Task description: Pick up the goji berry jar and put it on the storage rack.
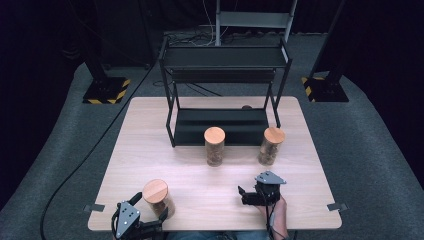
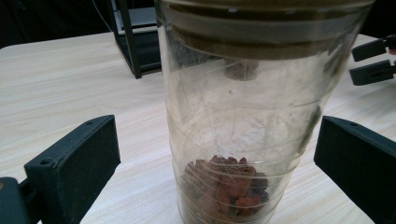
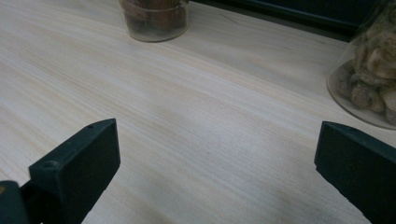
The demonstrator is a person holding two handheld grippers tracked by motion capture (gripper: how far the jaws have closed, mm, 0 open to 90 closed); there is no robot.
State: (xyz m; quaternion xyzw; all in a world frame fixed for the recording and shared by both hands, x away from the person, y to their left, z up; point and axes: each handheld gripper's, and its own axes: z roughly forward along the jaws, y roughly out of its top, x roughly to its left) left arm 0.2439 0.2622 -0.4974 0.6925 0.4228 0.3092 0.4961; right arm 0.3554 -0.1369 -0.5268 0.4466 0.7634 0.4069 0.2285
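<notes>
Step in hand: the approach to a grasp. The left gripper (image 1: 134, 218) stands at the near left corner of the desk (image 1: 150, 145), with the near jar (image 2: 247, 116) set between its jaws but not yet gripped.
Left jaws: spread wide; in the left gripper view a gap shows on each side of the glass, wider on the left, so the pads do not press on it.
Near jar: upright on the desk, wooden lid on, a small heap of reddish-brown pieces at the bottom.
Right gripper (image 1: 252, 194): at the near right of the desk, jaws spread with nothing between them, only bare wood ahead.
Other jars: middle jar (image 1: 214, 146) and right jar (image 1: 270, 145) stand in front of the black rack (image 1: 225, 87).
Next move calls for: probably centring the jar, closing the left jaws squarely on the glass and lifting it upright.
Risk: judged, an off-centre squeeze could tip the tall jar.
</notes>
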